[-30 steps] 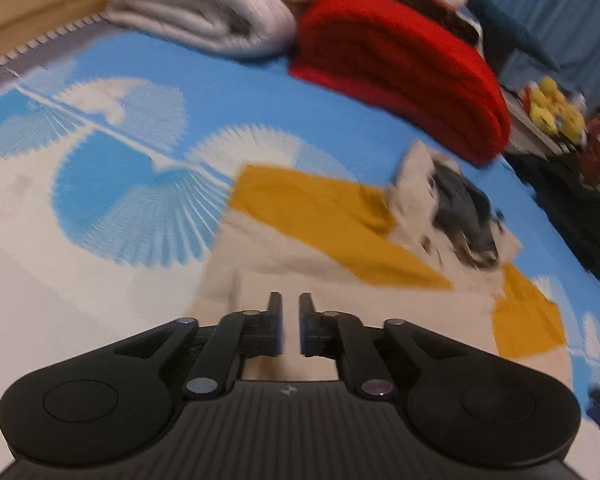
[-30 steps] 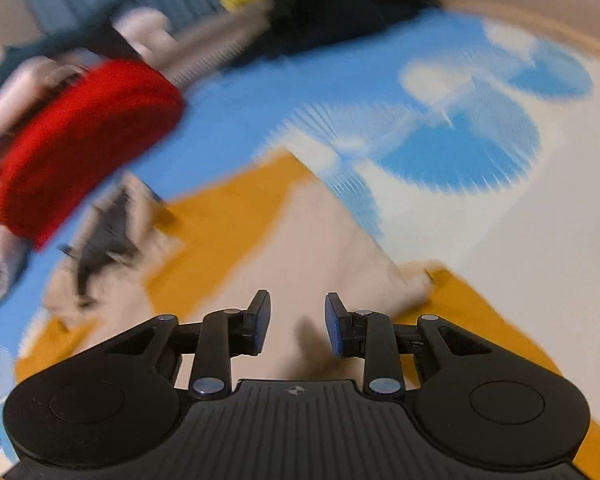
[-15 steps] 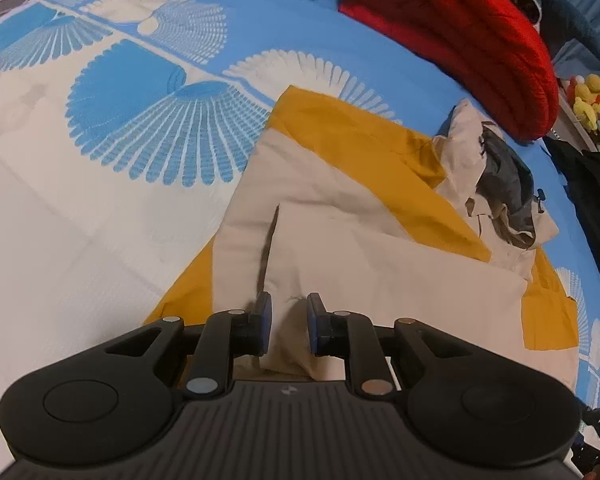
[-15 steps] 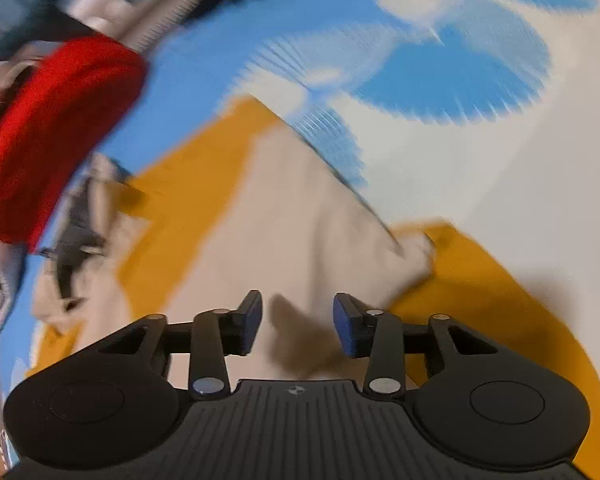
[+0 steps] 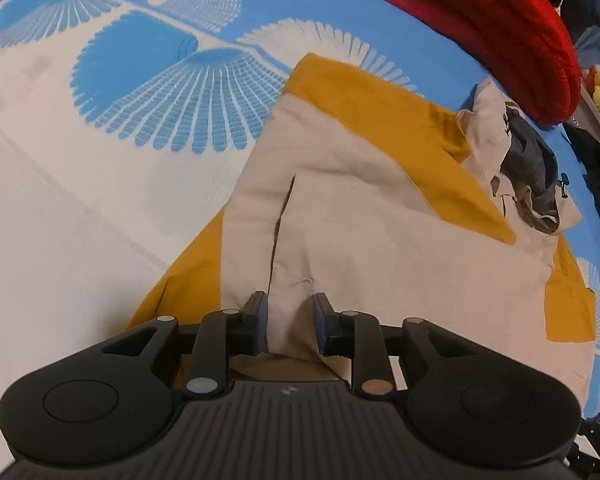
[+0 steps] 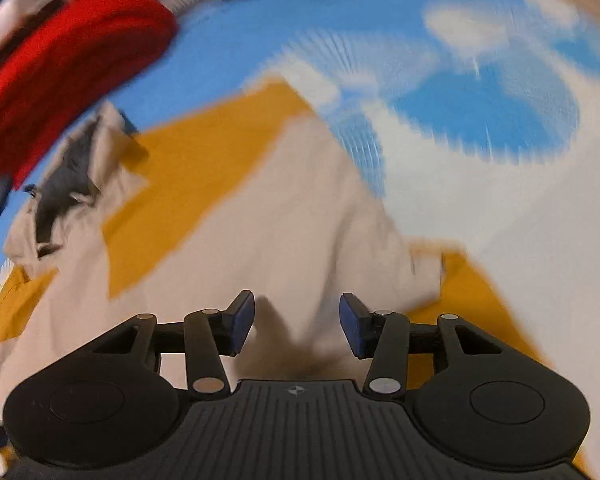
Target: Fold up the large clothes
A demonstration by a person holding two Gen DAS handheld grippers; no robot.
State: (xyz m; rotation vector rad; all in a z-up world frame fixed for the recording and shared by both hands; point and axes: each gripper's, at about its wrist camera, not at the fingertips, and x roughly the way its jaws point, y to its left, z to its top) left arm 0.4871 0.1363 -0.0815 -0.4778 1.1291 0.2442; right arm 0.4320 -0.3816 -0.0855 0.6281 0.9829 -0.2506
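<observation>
Left hand-held gripper [image 5: 289, 322]: jaws parted, a beige fold of the jacket [image 5: 380, 216] between them.
Right hand-held gripper [image 6: 297, 320]: jaws wide apart, above the jacket [image 6: 260, 216].
Bed sheet [image 5: 100, 184]: under the jacket.

Matt beige-and-mustard woven cloth jacket [image 5: 372, 216], lightly creased. Smooth printed blue-and-white fabric bedsheet [image 5: 100, 160]. Ribbed, fuzzy red knitted blanket [image 5: 500, 28]. Matt black plastic gripper bodies, ridged.
</observation>
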